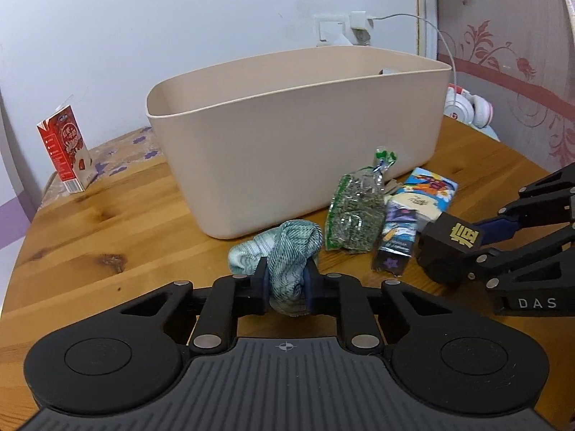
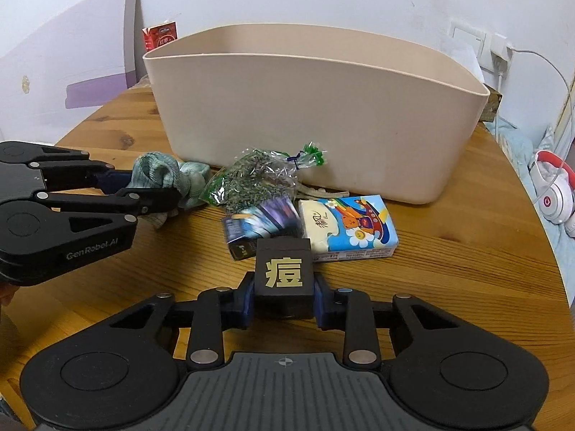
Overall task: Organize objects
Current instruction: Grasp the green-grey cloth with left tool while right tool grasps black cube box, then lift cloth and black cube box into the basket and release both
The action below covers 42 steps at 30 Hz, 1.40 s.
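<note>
A beige plastic bin [image 1: 298, 136] stands on the wooden table [image 1: 107, 237]; it also shows in the right wrist view [image 2: 323, 115]. My left gripper [image 1: 286, 283] is shut on a teal cloth [image 1: 291, 248], also visible in the right wrist view [image 2: 161, 176]. My right gripper [image 2: 284, 298] is shut on a black box [image 2: 284, 269] with a gold character, seen too in the left wrist view [image 1: 452, 248]. In front of the bin lie a clear bag of dried herbs [image 1: 355, 215], a dark card pack [image 1: 395, 240] and a tissue pack [image 2: 348, 226].
A red milk carton [image 1: 66, 147] stands at the table's far left. White and red headphones [image 2: 553, 194] lie off the table's right edge. A wall socket with a charger and cable [image 1: 355, 28] is behind the bin.
</note>
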Each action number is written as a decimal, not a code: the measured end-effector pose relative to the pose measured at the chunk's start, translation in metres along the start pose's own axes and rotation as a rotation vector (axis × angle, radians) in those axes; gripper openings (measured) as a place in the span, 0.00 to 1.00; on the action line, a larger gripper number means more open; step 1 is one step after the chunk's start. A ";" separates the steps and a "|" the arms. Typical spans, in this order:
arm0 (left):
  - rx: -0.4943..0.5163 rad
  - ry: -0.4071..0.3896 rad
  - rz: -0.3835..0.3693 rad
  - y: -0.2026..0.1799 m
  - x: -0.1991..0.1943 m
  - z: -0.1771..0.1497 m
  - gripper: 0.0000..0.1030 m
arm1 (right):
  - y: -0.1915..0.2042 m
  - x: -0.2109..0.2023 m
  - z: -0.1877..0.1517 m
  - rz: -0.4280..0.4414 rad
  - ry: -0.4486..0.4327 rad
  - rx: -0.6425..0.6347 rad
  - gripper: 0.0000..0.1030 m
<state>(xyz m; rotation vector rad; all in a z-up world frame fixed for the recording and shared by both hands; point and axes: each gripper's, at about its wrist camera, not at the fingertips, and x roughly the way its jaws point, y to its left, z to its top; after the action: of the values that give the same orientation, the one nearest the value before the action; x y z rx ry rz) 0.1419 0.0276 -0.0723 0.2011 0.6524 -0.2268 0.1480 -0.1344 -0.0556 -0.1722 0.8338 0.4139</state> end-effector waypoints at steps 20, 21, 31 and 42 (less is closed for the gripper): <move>-0.057 -0.112 0.013 0.008 -0.072 0.036 0.15 | -0.025 -0.073 0.021 -0.026 -0.177 0.000 0.29; -0.059 -0.126 0.013 0.009 -0.076 0.040 0.15 | -0.026 -0.077 0.024 -0.034 -0.190 -0.004 0.29; -0.071 -0.246 0.047 0.020 -0.093 0.088 0.15 | -0.049 -0.098 0.062 -0.103 -0.299 -0.022 0.29; -0.101 -0.212 0.042 0.035 -0.039 0.143 0.15 | -0.068 -0.086 0.111 -0.145 -0.337 -0.013 0.29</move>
<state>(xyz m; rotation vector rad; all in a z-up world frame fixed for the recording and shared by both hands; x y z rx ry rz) 0.2038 0.0300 0.0668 0.0922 0.4472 -0.1711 0.2013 -0.1870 0.0814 -0.1682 0.4839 0.3012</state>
